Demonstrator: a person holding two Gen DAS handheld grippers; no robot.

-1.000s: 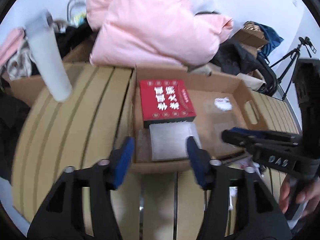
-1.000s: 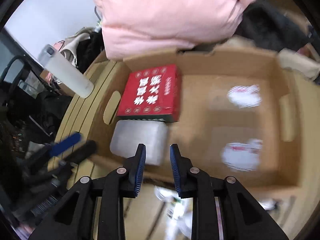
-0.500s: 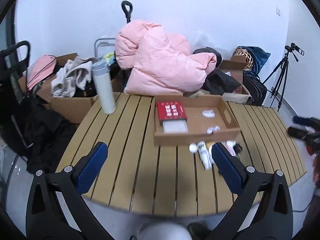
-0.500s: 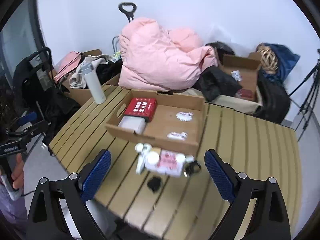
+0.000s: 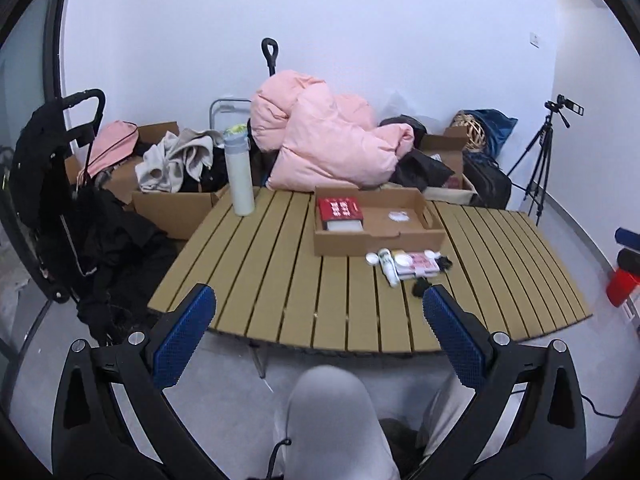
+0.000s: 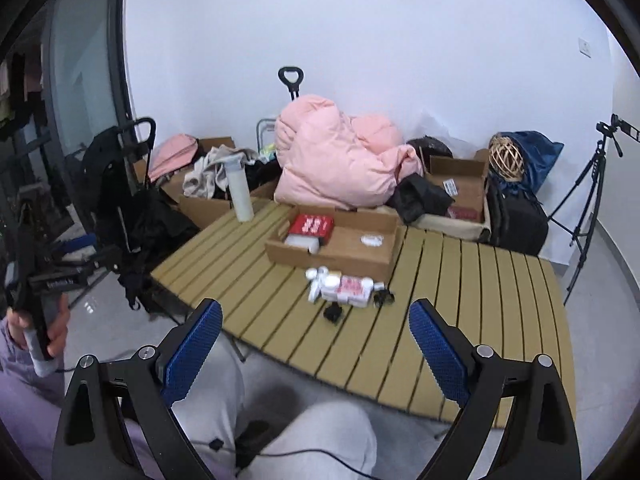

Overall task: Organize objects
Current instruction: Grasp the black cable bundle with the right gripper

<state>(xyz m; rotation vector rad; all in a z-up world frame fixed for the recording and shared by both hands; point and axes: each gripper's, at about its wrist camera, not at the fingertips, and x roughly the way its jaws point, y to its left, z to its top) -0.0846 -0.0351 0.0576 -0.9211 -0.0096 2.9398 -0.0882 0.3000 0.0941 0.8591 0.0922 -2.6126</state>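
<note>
Slatted tan wooden counter (image 5: pixel 280 280): open brown cardboard tray (image 5: pixel 416 236) holds red printed box (image 5: pixel 339 208). Small white bottles and pink packet (image 5: pixel 404 264) lie loose just in front of tray (unsorted). Left claw (image 5: pixel 320 334), right claw (image 6: pixel 316 344): both wide apart, empty, just opened. Next: reach for the loose pile.

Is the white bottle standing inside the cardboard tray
No, the white bottle stands upright on the slatted table, apart from the cardboard tray.
</note>
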